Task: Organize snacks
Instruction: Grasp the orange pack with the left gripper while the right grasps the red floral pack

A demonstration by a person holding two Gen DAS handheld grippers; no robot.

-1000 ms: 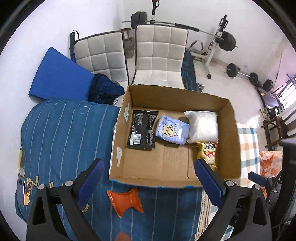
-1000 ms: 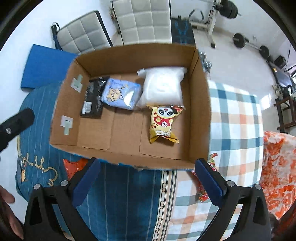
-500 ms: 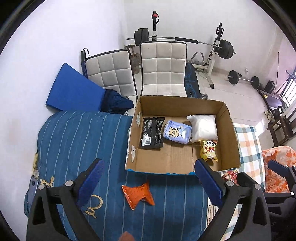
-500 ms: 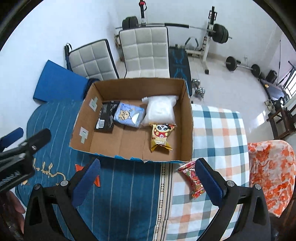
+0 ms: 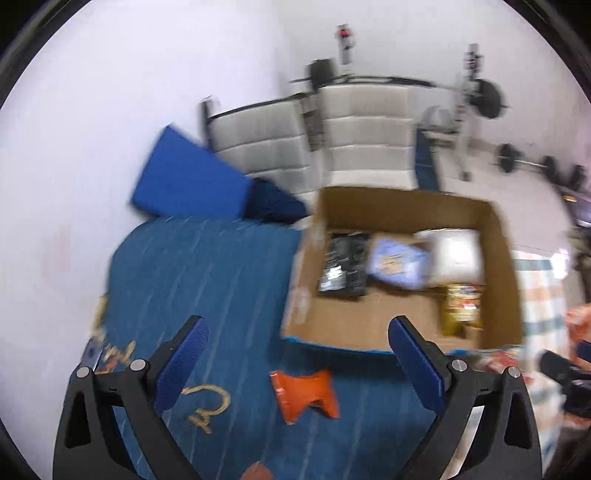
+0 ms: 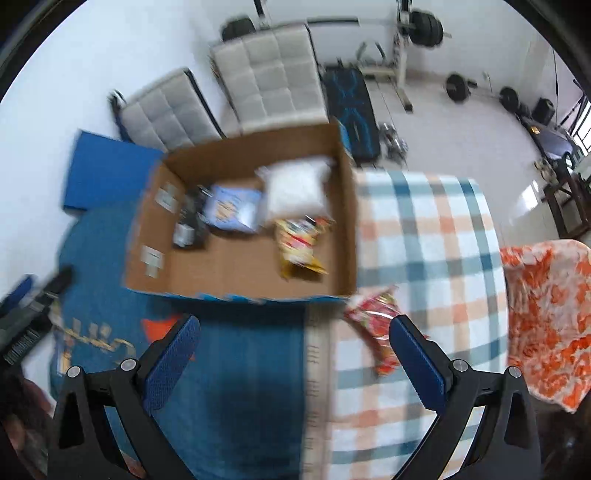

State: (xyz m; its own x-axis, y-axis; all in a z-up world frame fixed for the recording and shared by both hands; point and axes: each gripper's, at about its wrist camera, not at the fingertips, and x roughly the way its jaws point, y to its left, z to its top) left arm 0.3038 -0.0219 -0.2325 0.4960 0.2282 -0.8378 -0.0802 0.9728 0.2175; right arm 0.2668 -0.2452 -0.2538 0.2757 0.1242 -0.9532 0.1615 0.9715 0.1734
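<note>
An open cardboard box (image 5: 502,280) (image 6: 243,269) lies on the bed and holds a black packet (image 5: 343,266), a pale blue packet (image 5: 397,260), a white bag (image 5: 456,253) and a yellow panda snack (image 5: 461,308) (image 6: 299,247). An orange packet (image 5: 304,393) lies on the blue striped cover just in front of the box, between the fingers of my open left gripper (image 5: 299,369). A red snack packet (image 6: 376,332) lies on the plaid cloth by the box's near right corner, next to the right finger of my open right gripper (image 6: 295,362). Both views are blurred.
Two white quilted chairs (image 5: 314,147) and a blue mat (image 5: 184,181) stand behind the bed. Weight-lifting gear (image 6: 421,29) fills the floor beyond. An orange floral cloth (image 6: 550,317) lies at the bed's right end. The plaid cloth (image 6: 436,229) covers the right half.
Both grippers have drawn back from the box and shifted sideways. The orange packet now sits between the left fingers, and the red packet has come close to the right finger.
</note>
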